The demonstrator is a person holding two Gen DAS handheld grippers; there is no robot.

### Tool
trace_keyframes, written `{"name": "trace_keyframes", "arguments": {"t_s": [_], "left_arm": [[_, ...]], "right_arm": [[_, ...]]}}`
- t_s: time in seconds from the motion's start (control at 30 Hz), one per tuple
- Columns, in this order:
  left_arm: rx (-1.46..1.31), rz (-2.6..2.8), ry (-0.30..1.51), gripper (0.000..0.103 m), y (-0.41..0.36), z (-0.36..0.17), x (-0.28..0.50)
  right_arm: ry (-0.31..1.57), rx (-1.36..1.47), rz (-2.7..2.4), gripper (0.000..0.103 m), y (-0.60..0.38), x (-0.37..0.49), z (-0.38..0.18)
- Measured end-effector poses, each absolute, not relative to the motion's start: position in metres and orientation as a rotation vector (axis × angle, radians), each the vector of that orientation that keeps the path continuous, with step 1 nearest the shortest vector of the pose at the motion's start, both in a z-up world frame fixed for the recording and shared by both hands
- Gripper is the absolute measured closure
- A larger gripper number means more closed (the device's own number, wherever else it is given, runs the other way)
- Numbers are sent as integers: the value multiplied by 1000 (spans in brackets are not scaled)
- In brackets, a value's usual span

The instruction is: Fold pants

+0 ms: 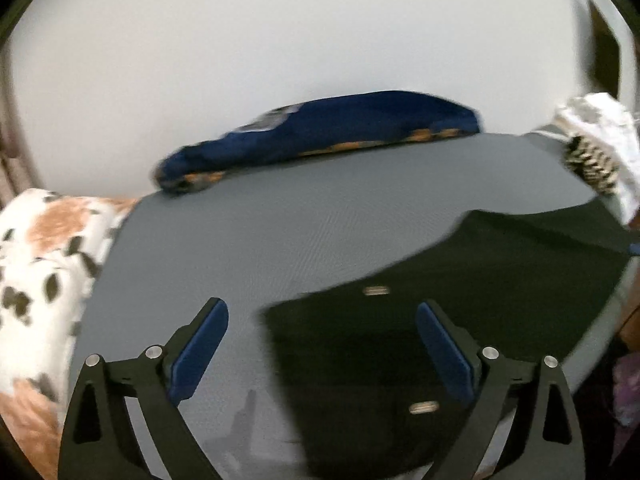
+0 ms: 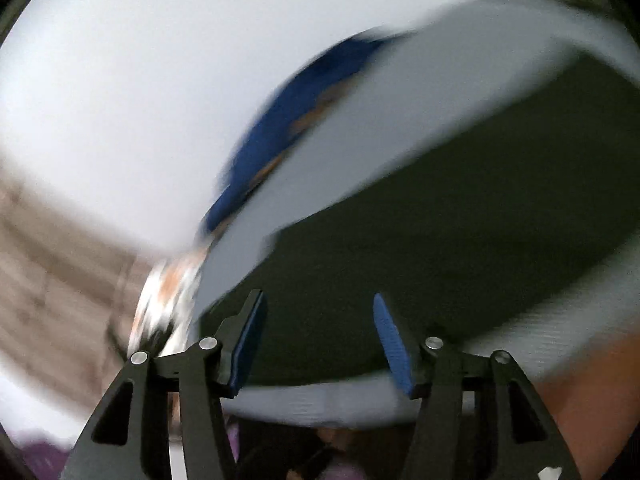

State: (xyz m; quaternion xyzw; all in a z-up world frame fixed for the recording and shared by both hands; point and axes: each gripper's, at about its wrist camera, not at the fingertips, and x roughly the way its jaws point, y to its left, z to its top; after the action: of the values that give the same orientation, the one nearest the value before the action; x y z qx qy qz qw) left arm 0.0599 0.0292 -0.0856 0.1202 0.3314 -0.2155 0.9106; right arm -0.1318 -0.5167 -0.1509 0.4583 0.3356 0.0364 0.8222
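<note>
Hovering with its blue-padded jaws spread wide and nothing between them, the left gripper (image 1: 322, 350) hangs over the near corner of the dark green, flat-lying fabric pants (image 1: 460, 280), which serve here as the landmark. Under and around the pants lies the grey textured mat (image 1: 280, 220), bare to their left. The right gripper (image 2: 318, 344) also stands parted and empty, its view badly smeared; the same dark cloth fills the ground just ahead of its pads, but whether either pad brushes the fabric I cannot tell. Two small pale tabs on the pants, perhaps labels or button fittings, sit near the left gripper, one between its fingers and one just beyond. My judgement is that a fresh hold comes next: each gripper should settle on an edge or corner, bite through every layer, and lift evenly so the fold line stays straight. Left of the pants, off the mat's edge, lies a white, tan and black patterned cloth (image 1: 44, 256); beyond them, along the mat's far edge, a navy bundle with orange trim (image 1: 340, 128); far right, a crumpled white cloth (image 1: 596, 132).
</note>
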Motion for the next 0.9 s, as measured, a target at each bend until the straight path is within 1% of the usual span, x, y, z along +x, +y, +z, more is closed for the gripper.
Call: {"name": "trace_keyframes", "arguments": {"t_s": [0.03, 0.1, 0.17, 0.27, 0.43, 0.5, 0.57, 0.63, 0.7, 0.73, 0.8, 0.9], "left_arm": [[232, -478, 687, 7, 16, -88, 55], [236, -510, 699, 7, -7, -97, 50], [260, -511, 723, 7, -26, -109, 48], [264, -523, 765, 7, -41, -129, 51], [168, -490, 859, 7, -39, -150, 65], [132, -476, 888, 7, -36, -154, 69], [107, -462, 901, 7, -34, -154, 72], [103, -455, 902, 7, -34, -151, 72], [117, -445, 902, 7, -36, -148, 71], [124, -445, 898, 7, -36, -147, 69], [123, -457, 897, 7, -36, -145, 65], [136, -470, 899, 7, -44, -144, 64]], "right_arm": [[646, 1080, 2, 49, -556, -159, -164], [579, 1179, -135, 49, -606, -195, -184], [496, 1265, -169, 49, -638, -219, -201], [430, 1310, -181, 49, -664, -233, -216], [396, 1315, -142, 49, -682, -220, -232], [412, 1335, -160, 49, -701, -222, -244], [403, 1377, -158, 52, -706, -218, -251], [400, 1374, -182, 52, -712, -219, -244], [389, 1341, -230, 48, -711, -224, -235], [389, 1311, -248, 44, -712, -226, -232], [418, 1296, -250, 44, -714, -226, -235], [395, 1343, -199, 41, -719, -218, -240]]}}
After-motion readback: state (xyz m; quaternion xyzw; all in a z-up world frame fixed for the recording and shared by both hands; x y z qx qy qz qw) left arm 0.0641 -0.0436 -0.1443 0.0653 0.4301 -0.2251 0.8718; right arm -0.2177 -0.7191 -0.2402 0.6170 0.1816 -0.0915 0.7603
